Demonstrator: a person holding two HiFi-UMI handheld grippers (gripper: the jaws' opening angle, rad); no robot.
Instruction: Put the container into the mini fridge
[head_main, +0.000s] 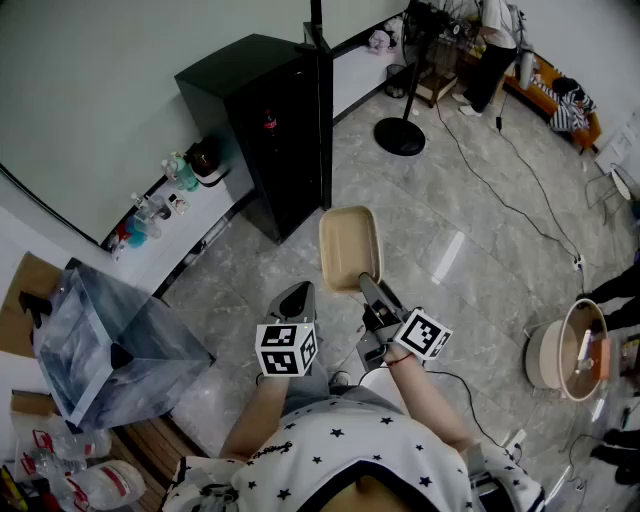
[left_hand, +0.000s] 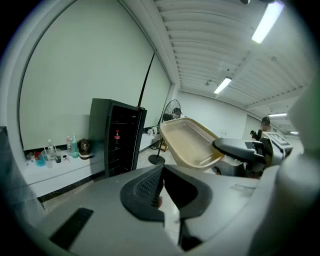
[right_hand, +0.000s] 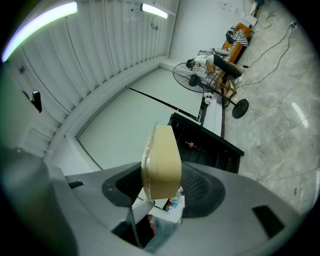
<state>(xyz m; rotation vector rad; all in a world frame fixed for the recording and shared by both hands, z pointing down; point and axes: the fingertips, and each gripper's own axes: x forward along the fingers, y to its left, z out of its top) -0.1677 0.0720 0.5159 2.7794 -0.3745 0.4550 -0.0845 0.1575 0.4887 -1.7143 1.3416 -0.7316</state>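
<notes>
Your right hand-held gripper (head_main: 368, 283) is closed on the container (head_main: 348, 245). Both pads press against its near end, so the jaws stand partway apart with the beige tray wedged between them. In that gripper's own view the container stands edge-on, rising straight out of the jaws. In your head view it reaches forward beyond the fingertips, held in the air above the grey tiled floor (head_main: 470, 230) and touching nothing else. Your left hand-held gripper (head_main: 296, 300) hangs just to the left of the right one, about level with it, its jaws drawn together with nothing between them. In its own view the container's hollow side shows up and to the right of its tips. Ahead of both grippers and a little left stands the black fridge (head_main: 262, 125), apart from the container, which is outside it. The fridge door (head_main: 325, 110) is swung out edge-on toward you, and a red-labelled bottle (head_main: 268, 122) sits on a shelf inside. Left of the fridge, a low white surface (head_main: 215, 212) runs along the wall with a few bottles (head_main: 150, 212) on it. Nearer you, on the left gripper's side, sits a clear plastic bag (head_main: 100, 340). Farther ahead, beyond the container, a fan stand (head_main: 400, 135) rests on the floor. Well off to the right gripper's side is a round pot (head_main: 548, 355).
</notes>
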